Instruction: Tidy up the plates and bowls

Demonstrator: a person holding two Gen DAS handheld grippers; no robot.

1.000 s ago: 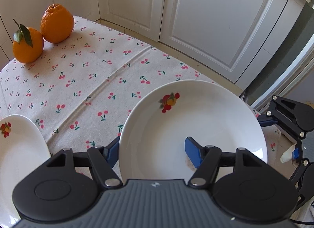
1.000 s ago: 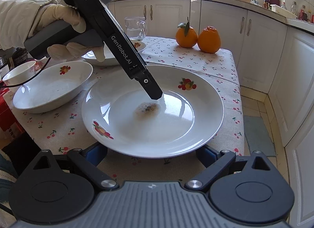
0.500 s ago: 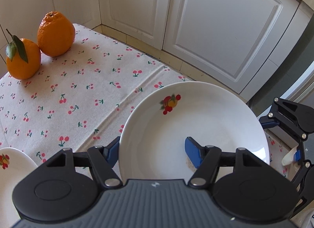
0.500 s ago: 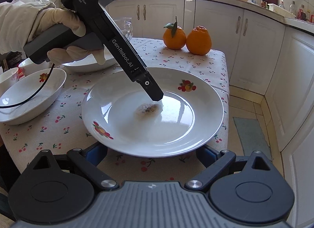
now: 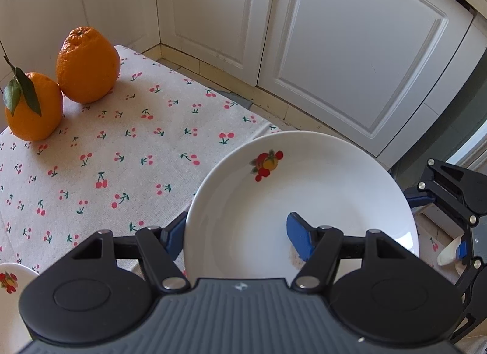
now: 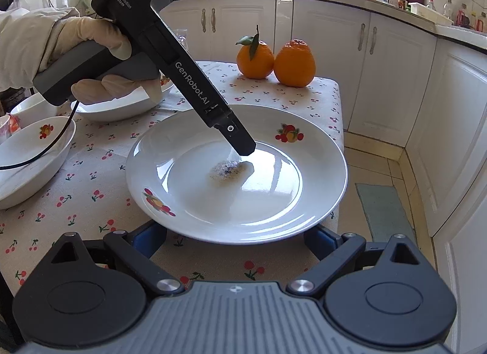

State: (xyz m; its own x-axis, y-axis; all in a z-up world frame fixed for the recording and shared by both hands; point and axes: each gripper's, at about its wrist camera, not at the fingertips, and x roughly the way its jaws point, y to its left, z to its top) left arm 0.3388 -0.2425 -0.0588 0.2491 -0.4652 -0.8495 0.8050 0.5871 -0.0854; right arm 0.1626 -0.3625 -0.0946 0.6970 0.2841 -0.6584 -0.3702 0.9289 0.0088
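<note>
Plate clamped at the desk corner

We grip the plate (image 6: 237, 171) in the left claw (image 5: 240, 235), clenched on its rim; the right claw (image 6: 234, 238) waits released beneath. Keep it level and steer toward the bowls (image 6: 33, 156).

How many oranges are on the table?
2. They sit side by side at the table's far end, beyond the plate: the leafy orange on the left and the bumpy-topped orange on the right in the right wrist view. No others show.
</note>
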